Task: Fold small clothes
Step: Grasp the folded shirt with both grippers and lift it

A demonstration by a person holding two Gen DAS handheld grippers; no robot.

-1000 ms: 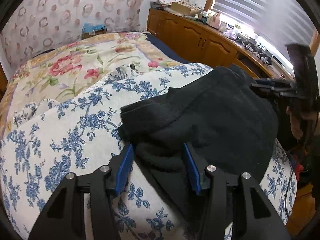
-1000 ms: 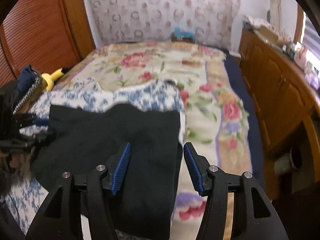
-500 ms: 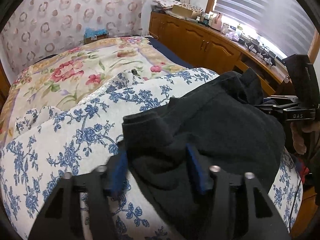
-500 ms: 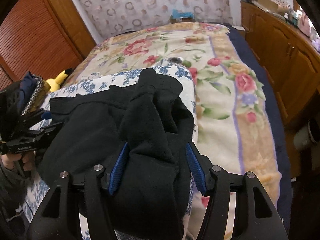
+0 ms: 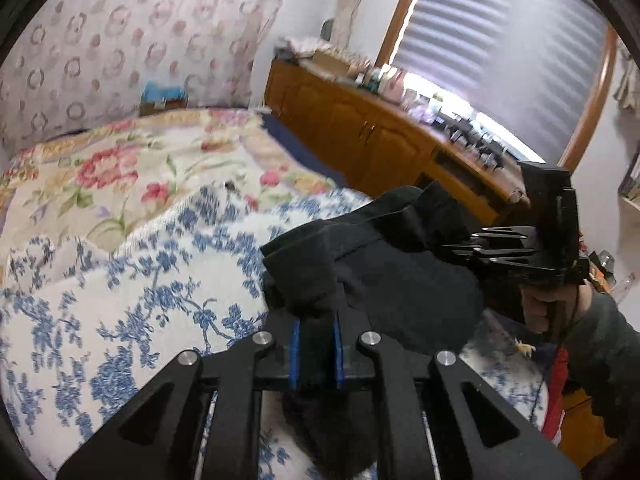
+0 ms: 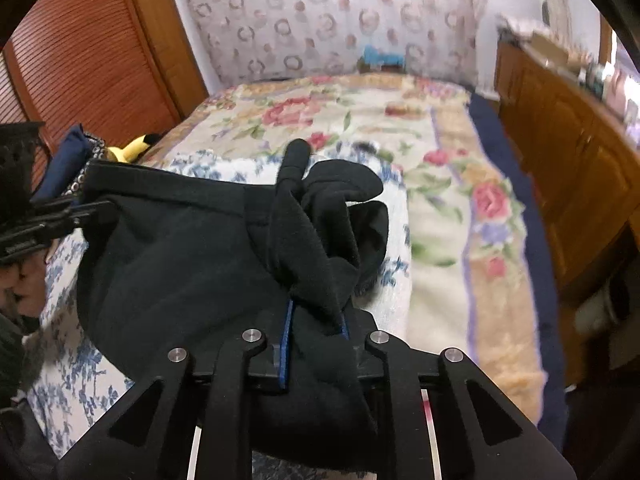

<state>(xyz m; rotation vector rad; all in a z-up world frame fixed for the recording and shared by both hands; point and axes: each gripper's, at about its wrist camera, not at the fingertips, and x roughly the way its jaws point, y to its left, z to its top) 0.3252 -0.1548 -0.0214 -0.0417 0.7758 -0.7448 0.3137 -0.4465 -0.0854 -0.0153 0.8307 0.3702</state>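
A black fleece garment [image 5: 400, 276] is held up between both grippers above a blue-and-white floral quilt [image 5: 132, 292]. My left gripper [image 5: 316, 344] is shut on one bunched edge of it. My right gripper [image 6: 316, 344] is shut on the opposite bunched edge [image 6: 320, 248], where folds stick up above the blue pads. The right gripper also shows in the left wrist view [image 5: 520, 252], and the left gripper shows at the left edge of the right wrist view [image 6: 48, 220]. The cloth sags between them [image 6: 180, 248].
A pink floral bedspread [image 6: 360, 128] covers the bed beyond the quilt. A wooden cabinet [image 5: 360, 132] with clutter runs along the right under a blinded window. A yellow plush toy [image 6: 132, 148] and a slatted wooden door [image 6: 88, 52] are at the left.
Both grippers have closed on the garment's edges and lifted it off the quilt. The cloth bunched up at each gripper, and both cameras rose.
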